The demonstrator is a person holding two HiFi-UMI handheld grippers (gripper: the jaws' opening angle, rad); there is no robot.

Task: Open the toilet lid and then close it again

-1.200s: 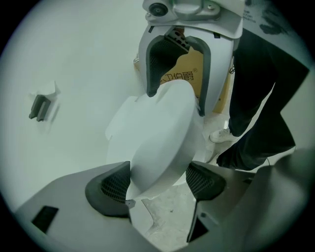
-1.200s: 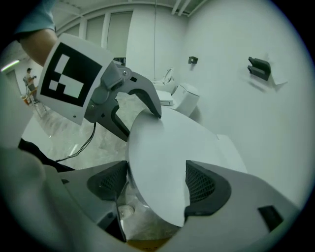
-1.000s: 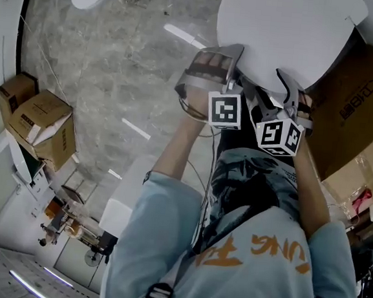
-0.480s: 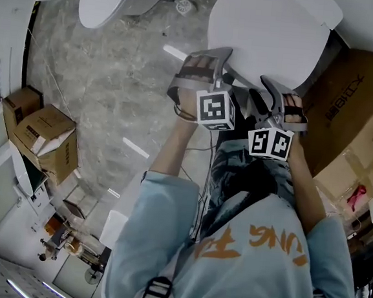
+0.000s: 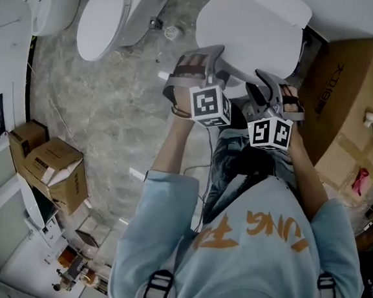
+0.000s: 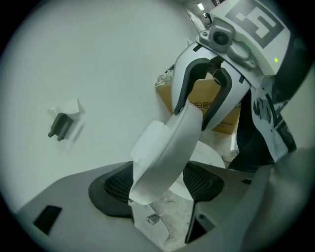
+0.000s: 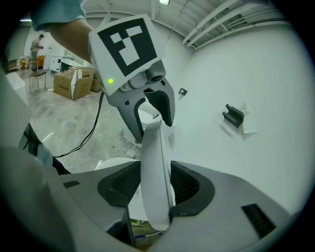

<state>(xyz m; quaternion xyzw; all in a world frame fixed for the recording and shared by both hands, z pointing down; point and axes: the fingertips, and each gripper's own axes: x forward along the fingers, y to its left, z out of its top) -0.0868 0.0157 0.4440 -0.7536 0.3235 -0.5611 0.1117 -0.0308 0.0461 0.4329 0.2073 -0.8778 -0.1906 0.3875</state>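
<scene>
The white toilet lid [image 5: 249, 24] is lifted off the bowl, and its pale underside [image 6: 74, 64] fills both gripper views. My left gripper [image 5: 214, 55] holds the lid's front rim [image 6: 165, 147] on the left. The rim runs slantwise between its pads, and its jaws, which have just been closing a little, stand wide on it. My right gripper [image 5: 270, 82] holds the same rim [image 7: 155, 162] a little to the right. Its jaws have just been closing and now press the thin edge from both sides. Each gripper shows in the other's view, the right gripper [image 6: 206, 93] and the left gripper [image 7: 147, 106].
A second toilet [image 5: 110, 21] stands at the upper left. A large cardboard box [image 5: 338, 87] sits close on the right, and smaller boxes [image 5: 54, 172] lie at the left. A dark bumper pad [image 6: 60, 125] sticks out of the lid's underside. The floor is grey marble.
Both grippers have moved up and away from the person with the lid's rim between their jaws. The lid has tilted up off the bowl. The right jaws have narrowed onto the rim.
</scene>
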